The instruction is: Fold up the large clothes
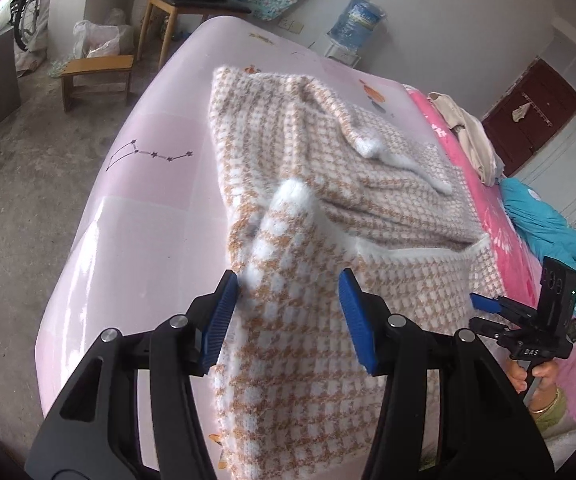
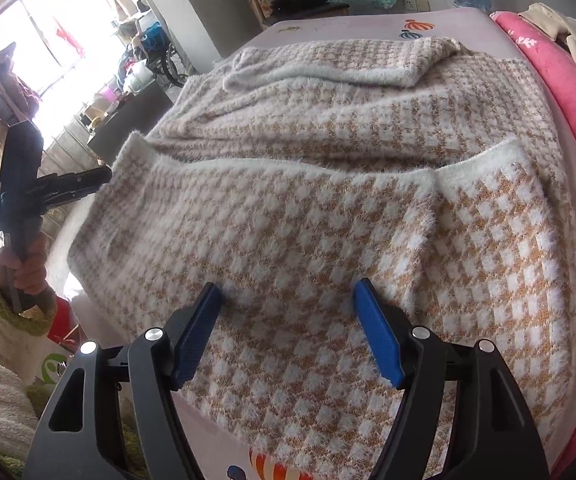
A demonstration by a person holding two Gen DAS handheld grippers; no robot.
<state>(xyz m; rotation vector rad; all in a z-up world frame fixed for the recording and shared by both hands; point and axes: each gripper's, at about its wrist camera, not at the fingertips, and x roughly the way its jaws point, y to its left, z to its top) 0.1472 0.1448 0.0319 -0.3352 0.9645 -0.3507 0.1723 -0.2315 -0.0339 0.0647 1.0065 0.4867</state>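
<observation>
Left gripper (image 1: 286, 292) is hanging over the near-left part of the houndstooth sweater (image 1: 328, 200), jaws apart, a sleeve ridge running up between the blue pads (image 1: 220, 320) but not pinched as far as I can tell. Sweater is lying part-folded on the pink bed sheet (image 1: 148, 208), one flap doubled over near the far end.

Right gripper (image 2: 288, 300) is hovering over the near hem, jaws spread wide, nothing clamped.

My read: both are lining up for the next fold. To do it well, I'd be biting both layers at the hem corners, lifting evenly, and carrying the edge over square so the sleeve isn't bunching underneath.
</observation>
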